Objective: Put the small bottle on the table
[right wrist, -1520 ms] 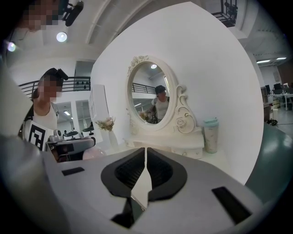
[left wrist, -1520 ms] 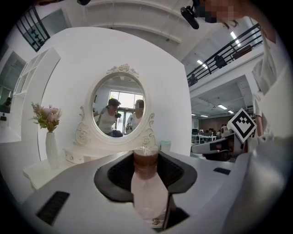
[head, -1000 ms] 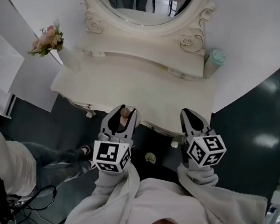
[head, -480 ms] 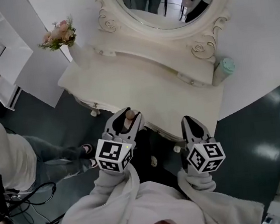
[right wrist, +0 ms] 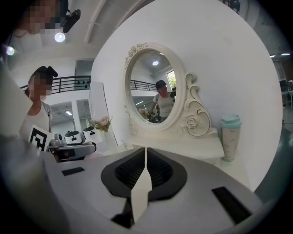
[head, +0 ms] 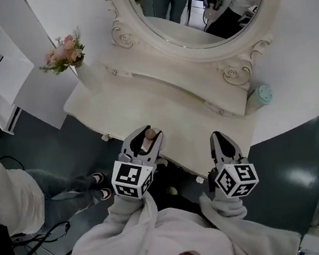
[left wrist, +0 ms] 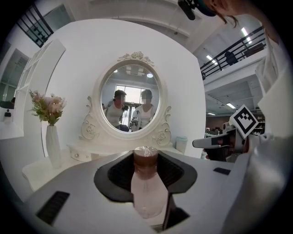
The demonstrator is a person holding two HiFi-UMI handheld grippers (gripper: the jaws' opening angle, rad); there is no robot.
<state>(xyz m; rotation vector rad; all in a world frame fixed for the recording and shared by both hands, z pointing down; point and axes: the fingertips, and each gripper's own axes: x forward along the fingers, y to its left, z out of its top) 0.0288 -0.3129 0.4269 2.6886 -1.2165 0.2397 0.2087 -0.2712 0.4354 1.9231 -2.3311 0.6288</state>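
A small pale-pink bottle (head: 149,135) with a brown cap stands upright between the jaws of my left gripper (head: 147,138), which is shut on it. In the left gripper view the bottle (left wrist: 146,189) fills the gap between the dark pads, cap upward. The gripper hovers at the front edge of the white dressing table (head: 138,95), over the floor. My right gripper (head: 219,141) is level with it to the right, also at the table's front edge. Its jaws (right wrist: 145,157) are shut with nothing between them.
An oval mirror (head: 190,4) in an ornate frame rises at the table's back. A white vase of pink flowers (head: 68,51) stands on the left end and a teal-lidded cup (head: 259,97) on the right end. A person's legs (head: 51,186) stand at the left.
Both grippers have moved forward toward the dressing table, the bottle still held in the left one. Their jaws look unchanged.
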